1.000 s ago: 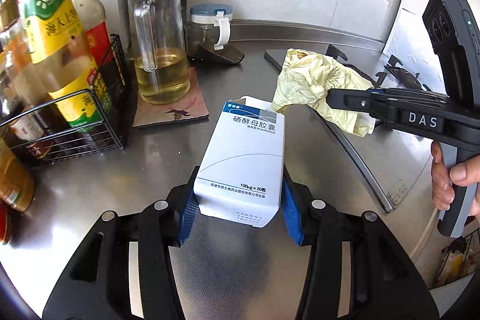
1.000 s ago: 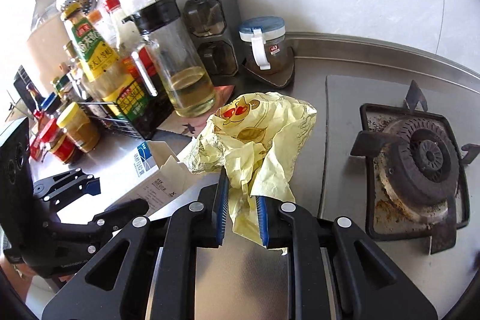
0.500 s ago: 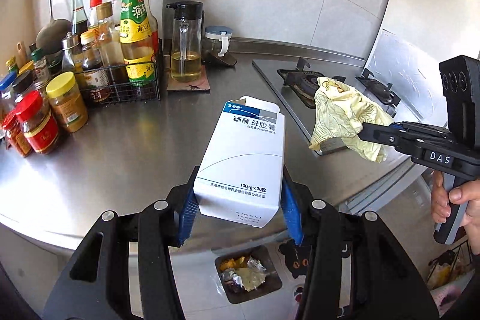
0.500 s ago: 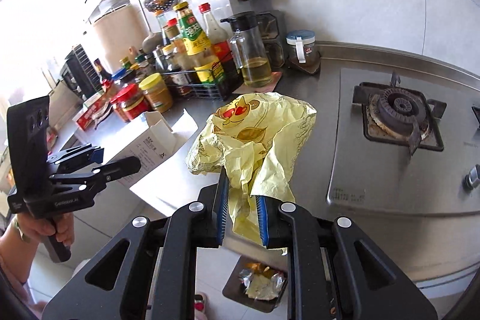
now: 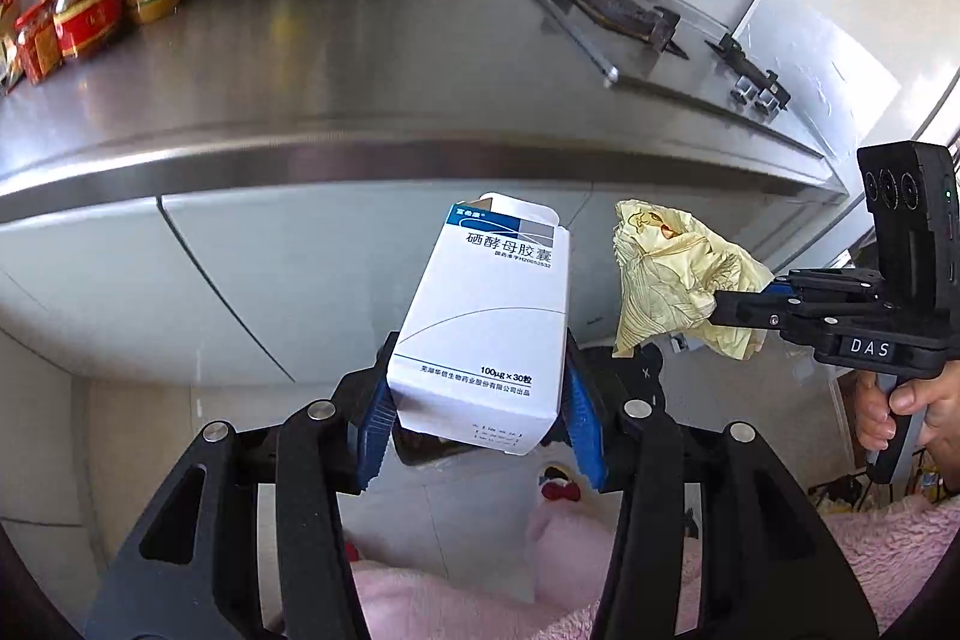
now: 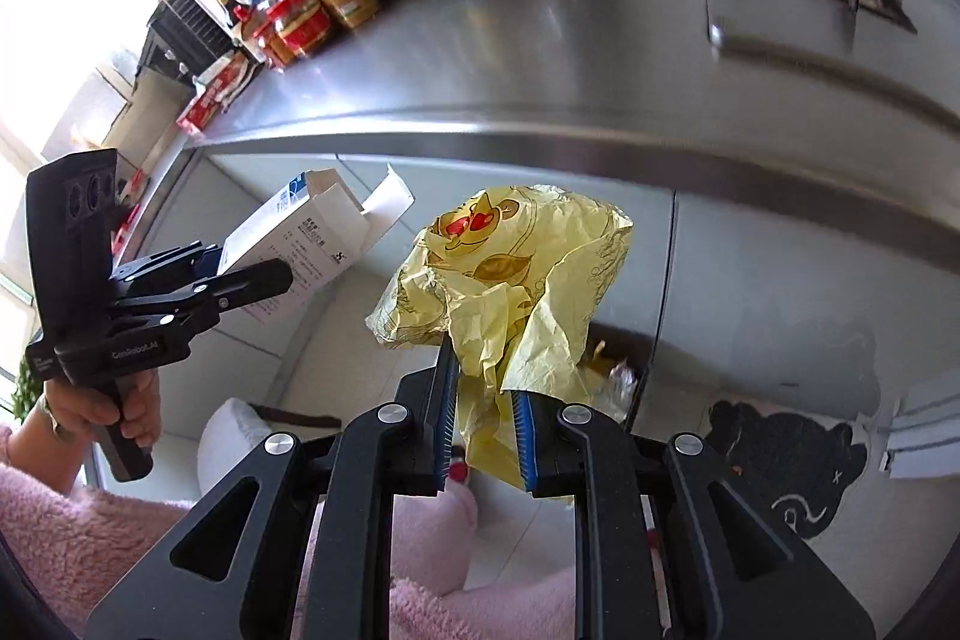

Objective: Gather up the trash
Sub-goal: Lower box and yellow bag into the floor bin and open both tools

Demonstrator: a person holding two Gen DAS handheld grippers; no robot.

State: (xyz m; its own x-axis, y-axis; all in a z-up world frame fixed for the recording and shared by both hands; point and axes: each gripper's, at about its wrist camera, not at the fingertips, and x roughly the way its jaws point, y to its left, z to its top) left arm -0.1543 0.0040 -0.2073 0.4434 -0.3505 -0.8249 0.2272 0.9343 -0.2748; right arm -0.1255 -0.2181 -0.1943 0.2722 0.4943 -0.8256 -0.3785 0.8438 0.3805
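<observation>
Kitchen cabinets and the steel counter [image 5: 420, 58] fill the background, and we hold both pieces of trash out in front of them, below the counter's edge. Our left gripper [image 5: 480, 418] is closed on the lower end of the white medicine box [image 5: 486, 316], blue pads [image 5: 579, 424] pressed to its two sides and its top flap open. Our right gripper [image 6: 483, 427] is pinched tight on the crumpled yellow wrapper [image 6: 510, 280], which bunches up above the jaws and hangs a little below them.

A second ago both items were over the counter, close to the oil jug and the stove [image 5: 618, 10]. Now we have pulled back and dropped down: the counter sits high in both views, the jars [image 5: 90, 4] and bottles are far off, and the cabinet fronts are behind the box and wrapper. Neither grip has slipped. We judge that pick-up is done and we are carrying the trash toward the bin on the floor, with release next.

That bin is hard to make out now. In the left view the box and gripper cover most of it; only a dark rim shows under the box. In the right view some scraps peek out beside the wrapper, but we cannot tell the bin's opening. Pink fleece [image 6: 90, 550] and a bear-shaped mat [image 6: 792, 454] crowd the bottom.
</observation>
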